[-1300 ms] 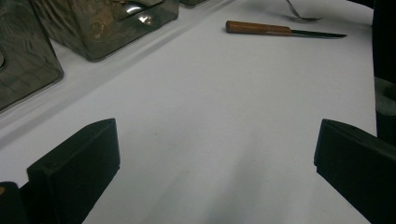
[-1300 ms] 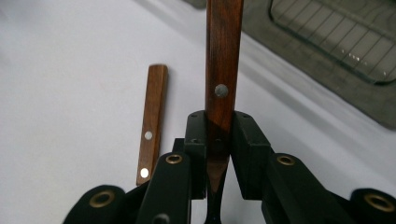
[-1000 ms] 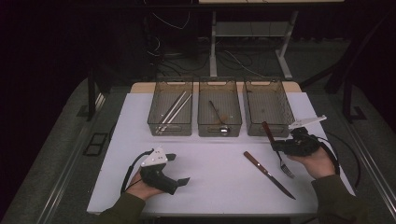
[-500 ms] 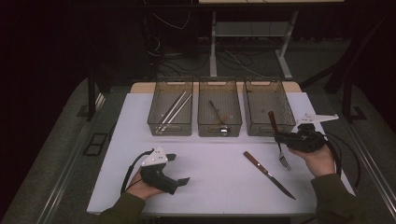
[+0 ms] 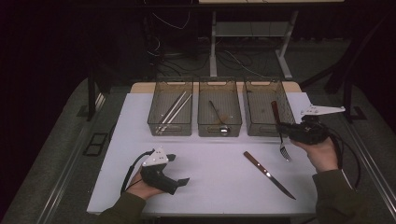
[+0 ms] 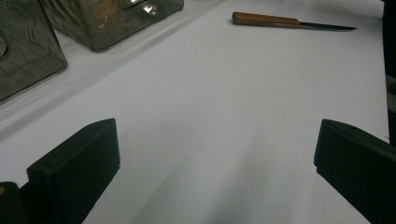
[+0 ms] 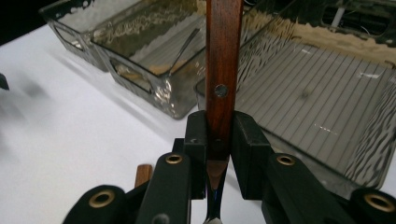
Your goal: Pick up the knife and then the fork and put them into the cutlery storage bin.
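Meanwhile, right tool (image 5: 290, 132) clamps fork (image 5: 279, 130) aloft; left tool (image 5: 179, 170) rests gaping.

Knife (image 6: 292, 22) lies beyond the wide-apart jaws.

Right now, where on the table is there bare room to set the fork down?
The white mat is bare between the left gripper and the knife. The right bin holds nothing. The left bin and middle bin hold utensils.

Left gripper (image 5: 180, 181) rests low in the left hand (image 5: 140, 185), jaws spread wide; nothing between them. Right gripper (image 5: 286, 130) raised in the right hand (image 5: 322, 154), jaws clamped tight.
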`<action>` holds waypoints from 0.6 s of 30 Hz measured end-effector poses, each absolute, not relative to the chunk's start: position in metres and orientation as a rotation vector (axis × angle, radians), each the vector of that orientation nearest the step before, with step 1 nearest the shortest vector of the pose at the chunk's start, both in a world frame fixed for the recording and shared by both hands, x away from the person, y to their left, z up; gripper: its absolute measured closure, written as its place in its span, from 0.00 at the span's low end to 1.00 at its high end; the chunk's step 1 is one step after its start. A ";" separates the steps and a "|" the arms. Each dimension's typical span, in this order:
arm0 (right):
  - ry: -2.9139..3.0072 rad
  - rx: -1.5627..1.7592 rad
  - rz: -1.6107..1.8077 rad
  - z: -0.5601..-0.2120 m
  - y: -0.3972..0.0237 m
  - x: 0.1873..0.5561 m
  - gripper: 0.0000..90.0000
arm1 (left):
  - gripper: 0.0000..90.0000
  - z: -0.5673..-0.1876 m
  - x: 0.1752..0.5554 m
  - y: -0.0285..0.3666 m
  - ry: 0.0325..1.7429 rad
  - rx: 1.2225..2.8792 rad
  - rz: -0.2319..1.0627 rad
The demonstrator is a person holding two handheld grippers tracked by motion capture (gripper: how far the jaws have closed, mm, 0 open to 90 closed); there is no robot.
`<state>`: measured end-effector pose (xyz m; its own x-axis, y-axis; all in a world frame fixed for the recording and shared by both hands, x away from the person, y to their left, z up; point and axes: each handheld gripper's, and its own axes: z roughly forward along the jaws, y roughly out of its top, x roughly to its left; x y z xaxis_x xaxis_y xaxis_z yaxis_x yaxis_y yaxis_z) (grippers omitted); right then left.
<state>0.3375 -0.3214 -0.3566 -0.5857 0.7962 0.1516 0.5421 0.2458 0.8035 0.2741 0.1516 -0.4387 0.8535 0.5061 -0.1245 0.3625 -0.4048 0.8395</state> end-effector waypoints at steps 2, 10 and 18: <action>2.222 1.243 1.271 -0.353 -0.323 0.339 0.86 | 0.00 -0.438 0.274 0.152 0.634 2.039 0.185; 2.150 1.252 1.310 -0.333 -0.326 0.351 0.86 | 0.00 -0.439 0.274 0.151 0.637 2.037 0.184; 2.107 1.271 1.286 -0.320 -0.326 0.370 0.86 | 0.00 -0.439 0.274 0.150 0.641 2.032 0.182</action>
<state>0.3701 -0.3263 -0.3199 -0.5288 0.8373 0.1388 0.5061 0.1798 0.8435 0.2736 0.1504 -0.4391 0.8505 0.5102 -0.1282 0.3664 -0.3996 0.8403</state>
